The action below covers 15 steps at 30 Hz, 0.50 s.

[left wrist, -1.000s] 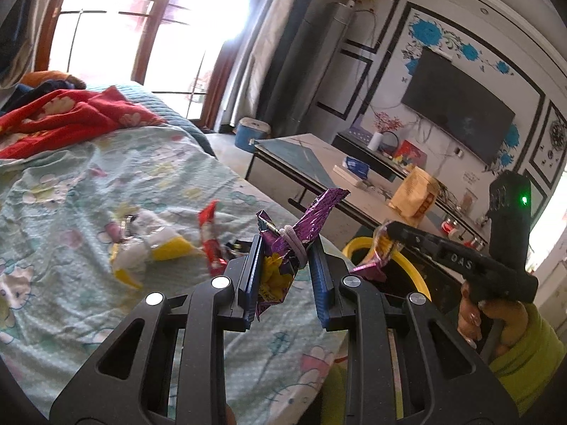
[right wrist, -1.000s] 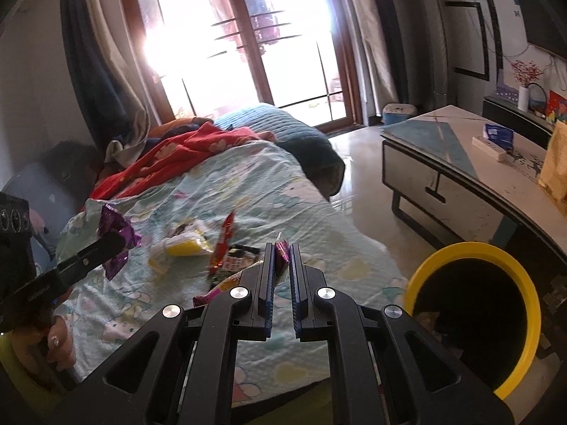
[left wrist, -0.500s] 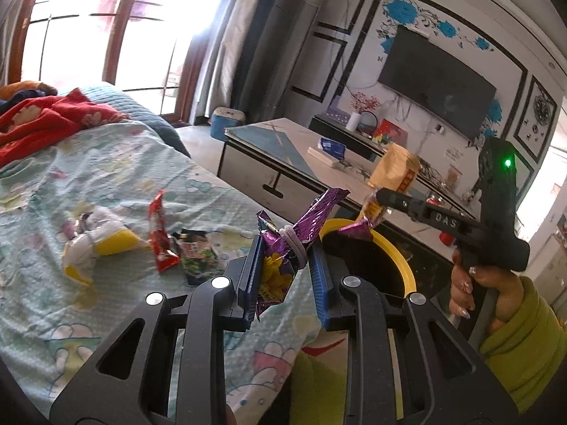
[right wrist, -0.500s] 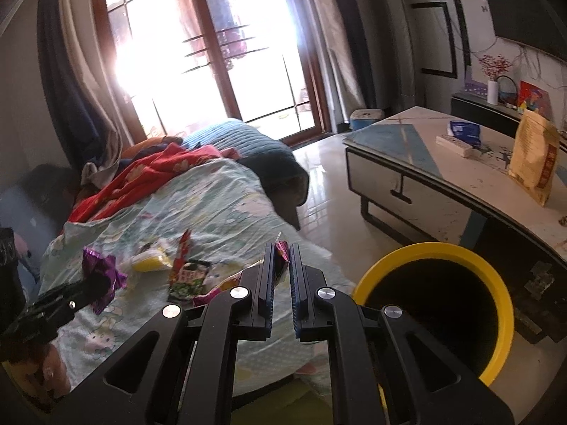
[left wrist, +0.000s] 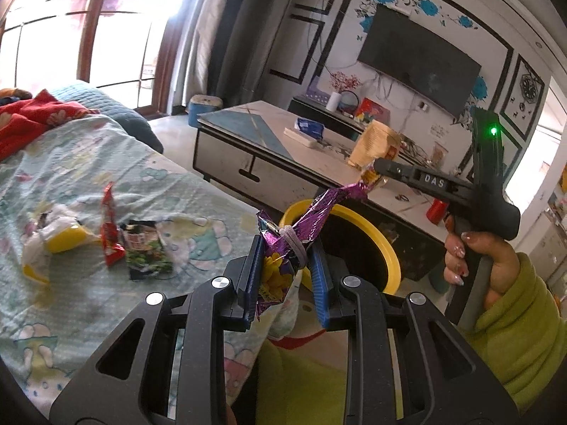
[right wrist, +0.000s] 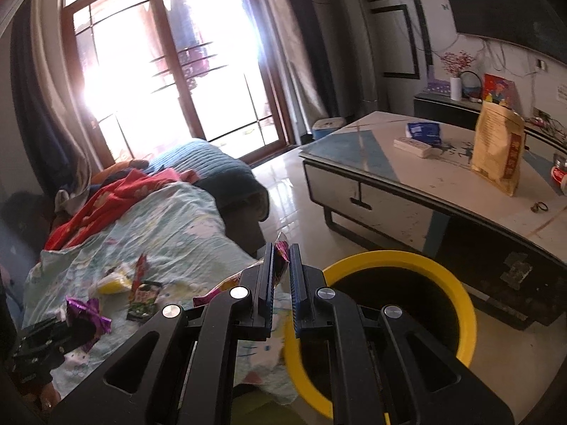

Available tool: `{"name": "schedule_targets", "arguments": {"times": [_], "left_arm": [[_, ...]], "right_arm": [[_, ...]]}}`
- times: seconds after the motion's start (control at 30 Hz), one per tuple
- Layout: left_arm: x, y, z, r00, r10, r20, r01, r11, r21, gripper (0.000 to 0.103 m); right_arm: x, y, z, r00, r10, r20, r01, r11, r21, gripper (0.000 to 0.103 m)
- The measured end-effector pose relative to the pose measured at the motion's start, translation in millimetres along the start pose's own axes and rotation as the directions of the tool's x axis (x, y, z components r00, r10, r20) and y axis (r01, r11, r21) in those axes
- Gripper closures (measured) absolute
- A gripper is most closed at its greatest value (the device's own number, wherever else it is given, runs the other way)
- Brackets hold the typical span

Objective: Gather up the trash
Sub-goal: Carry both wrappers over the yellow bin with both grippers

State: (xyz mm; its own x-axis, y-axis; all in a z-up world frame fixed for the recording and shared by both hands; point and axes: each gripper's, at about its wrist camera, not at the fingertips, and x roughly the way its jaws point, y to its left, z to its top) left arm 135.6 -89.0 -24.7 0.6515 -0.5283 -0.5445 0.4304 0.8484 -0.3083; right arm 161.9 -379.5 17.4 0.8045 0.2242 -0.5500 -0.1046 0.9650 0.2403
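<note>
In the left wrist view my left gripper [left wrist: 286,248] is shut on a crumpled purple snack bag [left wrist: 283,244] with a hair tie around it, held over the bed's edge. Just beyond it stands the yellow-rimmed black bin [left wrist: 388,251]. A hand in a green sleeve holds my right gripper [left wrist: 376,167] above the bin, with a foil wrapper [left wrist: 370,177] at its tip. In the right wrist view my right gripper [right wrist: 282,249] is shut on that pink foil wrapper [right wrist: 226,279], left of the bin [right wrist: 457,294]. My left gripper [right wrist: 71,329] shows at the bottom left.
On the flowered bedsheet [left wrist: 71,177] lie a yellow-and-white wrapper [left wrist: 67,241], a red wrapper [left wrist: 110,233] and a green packet [left wrist: 145,248]. A low coffee table [right wrist: 389,177] carrying a yellow paper bag [right wrist: 499,152] stands behind the bin. A red blanket [right wrist: 106,202] lies farther up the bed.
Both grippers have swung right, away from the bed and toward the yellow bin, which now looks larger and nearer. Each keeps its wrapper. The trash on the bed has slid left in view.
</note>
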Motion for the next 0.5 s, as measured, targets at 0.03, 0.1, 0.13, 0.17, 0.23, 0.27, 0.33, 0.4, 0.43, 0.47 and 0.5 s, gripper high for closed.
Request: {"name": "schedule_targets", "arguments": {"times": [0.03, 0.1, 0.13, 0.17, 0.23, 0.27, 0.33, 0.4, 0.43, 0.47, 0.5], "left_arm": [[2, -2, 0, 1.000, -0.002, -0.004, 0.002, 1.000, 0.004, 0.084], [7, -6, -1, 1.000, -0.009, -0.015, 0.009, 1.000, 0.012, 0.084], [10, -8, -1, 1.000, -0.013, -0.022, 0.014, 1.000, 0.015, 0.084], [13, -11, -1, 0.999, -0.018, -0.028, 0.019, 1.000, 0.017, 0.084], [18, -17, -1, 0.999, -0.026, -0.037, 0.027, 0.999, 0.030, 0.084], [20, -20, -1, 0.999, -0.029, -0.041, 0.030, 0.999, 0.038, 0.084], [26, -26, -1, 0.998, -0.036, -0.053, 0.038, 0.998, 0.054, 0.084], [30, -34, -1, 0.998, -0.039, -0.059, 0.043, 0.997, 0.068, 0.084], [34, -38, -1, 0.997, -0.043, -0.064, 0.048, 0.996, 0.077, 0.084], [38, -42, 0, 0.996, -0.047, -0.072, 0.053, 0.995, 0.085, 0.084], [41, -46, 0, 0.996, -0.049, -0.079, 0.057, 0.994, 0.094, 0.084]], "right_arm": [[-1, -5, 0, 1.000, -0.006, 0.002, 0.006, 1.000, 0.009, 0.095], [-1, -11, 1, 1.000, -0.017, 0.005, 0.017, 1.000, 0.020, 0.095], [-1, -14, 1, 1.000, -0.023, 0.007, 0.023, 0.999, 0.024, 0.095], [-1, -17, 1, 0.999, -0.031, 0.009, 0.031, 0.999, 0.028, 0.095], [-2, -24, 1, 0.999, -0.043, 0.011, 0.042, 0.998, 0.038, 0.095], [-2, -27, 1, 0.999, -0.046, 0.012, 0.045, 0.998, 0.043, 0.095], [-1, -33, 1, 0.998, -0.054, 0.010, 0.054, 0.997, 0.052, 0.095], [-2, -39, 0, 0.998, -0.061, 0.011, 0.061, 0.996, 0.064, 0.095], [-2, -43, 0, 0.998, -0.065, 0.011, 0.064, 0.996, 0.069, 0.095], [-2, -47, 0, 0.997, -0.071, 0.012, 0.070, 0.995, 0.074, 0.095], [-3, -50, 0, 0.997, -0.077, 0.013, 0.076, 0.994, 0.079, 0.095]]}}
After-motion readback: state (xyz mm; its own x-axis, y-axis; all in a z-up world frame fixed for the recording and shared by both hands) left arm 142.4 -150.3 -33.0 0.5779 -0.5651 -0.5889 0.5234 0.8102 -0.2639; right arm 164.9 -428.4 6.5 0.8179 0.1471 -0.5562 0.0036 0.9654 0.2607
